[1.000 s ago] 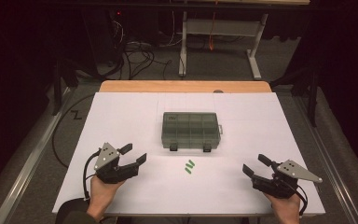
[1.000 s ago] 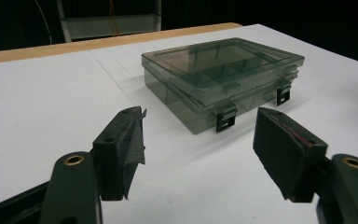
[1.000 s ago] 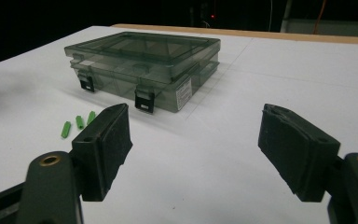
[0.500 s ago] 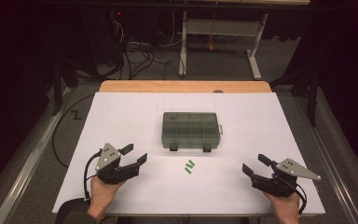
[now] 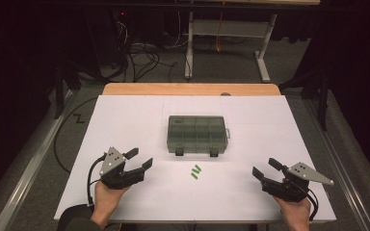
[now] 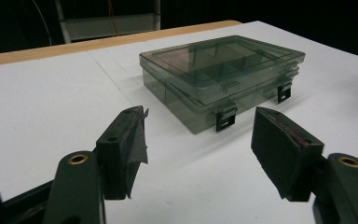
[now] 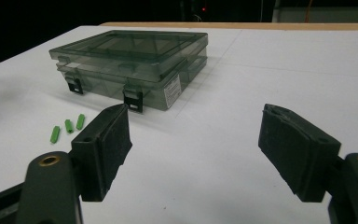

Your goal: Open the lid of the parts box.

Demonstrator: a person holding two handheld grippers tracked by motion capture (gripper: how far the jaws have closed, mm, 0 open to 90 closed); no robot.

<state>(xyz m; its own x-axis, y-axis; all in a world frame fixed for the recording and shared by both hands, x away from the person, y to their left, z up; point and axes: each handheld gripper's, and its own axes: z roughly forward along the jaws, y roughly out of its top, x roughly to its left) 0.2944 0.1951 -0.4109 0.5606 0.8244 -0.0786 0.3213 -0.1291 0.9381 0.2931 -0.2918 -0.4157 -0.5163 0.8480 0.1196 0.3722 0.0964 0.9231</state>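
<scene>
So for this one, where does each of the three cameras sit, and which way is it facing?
High view: above the person's side, looking forward and down on the table; forearms, left gripper and right gripper show.
Left gripper view: rides the left gripper, faces the organizer box; its open jaws show.
Right gripper view: rides the right gripper, faces the box and three green pieces; its open jaws show.
All share the closed box.

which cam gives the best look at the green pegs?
Right gripper view: the three green pegs lie apart on the white sheet, left of the right gripper, whose jaws stand open, and in front of the closed organizer box. High view shows them as small green marks below the box.
</scene>
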